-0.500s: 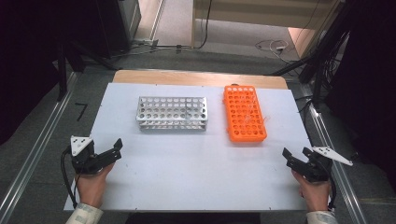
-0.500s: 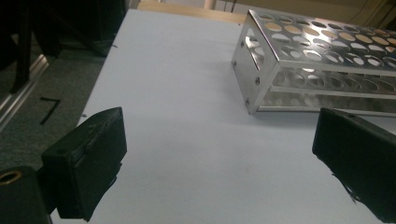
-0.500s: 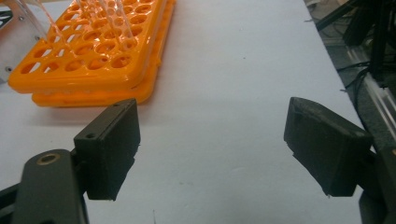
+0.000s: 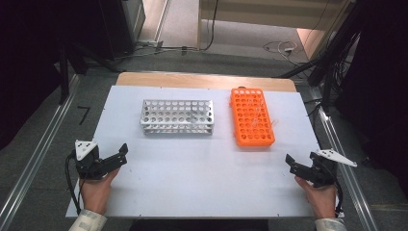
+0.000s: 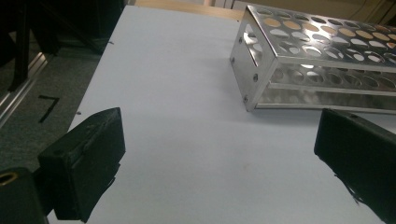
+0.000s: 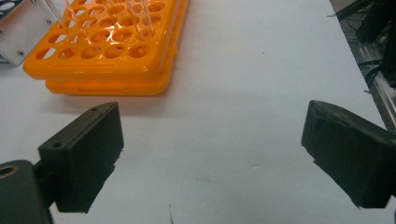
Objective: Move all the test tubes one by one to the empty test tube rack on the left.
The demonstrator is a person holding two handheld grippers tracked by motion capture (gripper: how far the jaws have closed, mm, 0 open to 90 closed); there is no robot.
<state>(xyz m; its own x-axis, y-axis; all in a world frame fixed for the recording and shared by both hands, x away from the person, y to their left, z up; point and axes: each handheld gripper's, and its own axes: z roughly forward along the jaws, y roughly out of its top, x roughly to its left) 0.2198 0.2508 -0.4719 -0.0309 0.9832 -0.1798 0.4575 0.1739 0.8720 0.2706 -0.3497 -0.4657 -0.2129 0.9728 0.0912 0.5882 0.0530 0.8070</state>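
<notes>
A silver metal tube rack (image 4: 177, 117) with rows of round holes stands left of centre on the white board (image 4: 202, 183). To its right lies an orange plastic tube rack (image 4: 251, 117) holding a few clear tubes. My left gripper (image 4: 117, 156) rests near the board's front left corner, open and empty. Its camera looks at the metal rack's (image 5: 322, 60) near end, between wide-apart jaws. My right gripper (image 4: 294, 164) sits at the front right, also open and empty. The orange rack (image 6: 112, 42) lies ahead of its left jaw.
The white board sits on a wooden table (image 4: 202, 79). Aluminium rails (image 4: 38, 159) run along both sides. Cables (image 4: 279, 48) lie on the floor beyond the table. Bare board stretches between the racks and the grippers.
</notes>
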